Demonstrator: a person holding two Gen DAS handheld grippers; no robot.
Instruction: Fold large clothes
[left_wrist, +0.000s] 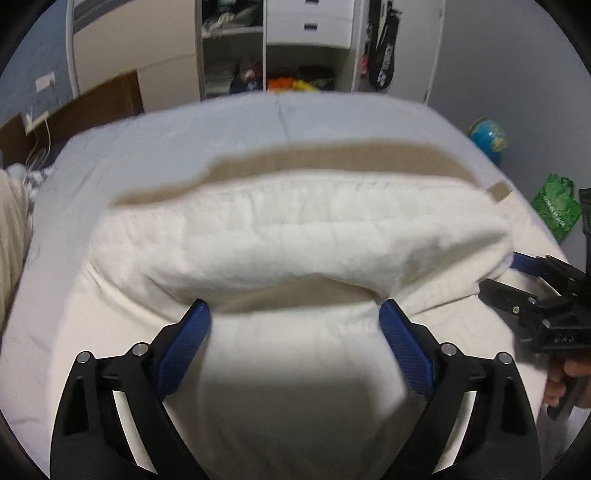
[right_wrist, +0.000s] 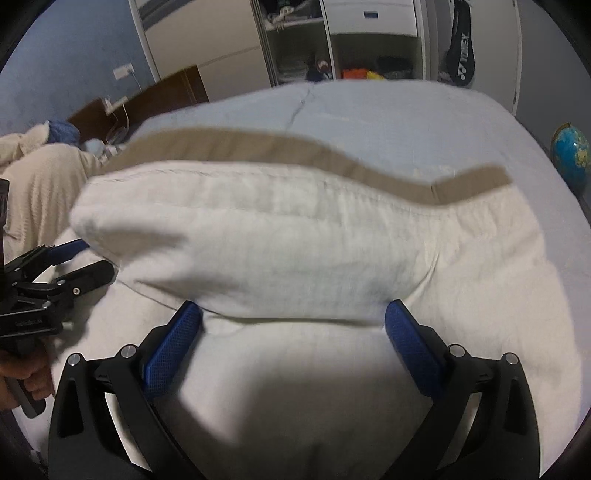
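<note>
My right gripper (right_wrist: 293, 317) low in frame, blue pads (right_wrist: 173, 347) spread wide, nothing pinched between them. Ahead: cream garment (right_wrist: 258, 236) with tan band (right_wrist: 295, 155) along far edge, folded bulk lying across pale blue bed sheet (right_wrist: 406, 110). Pad tips close to garment's near fold; contact unclear through blur. My left gripper (right_wrist: 74, 258) at left edge, jaws apart, tips beside garment's left end, hand (right_wrist: 29, 373) on its handle below. Globe (right_wrist: 570, 151) far right. Open wardrobe (right_wrist: 332, 48) behind bed.
</note>
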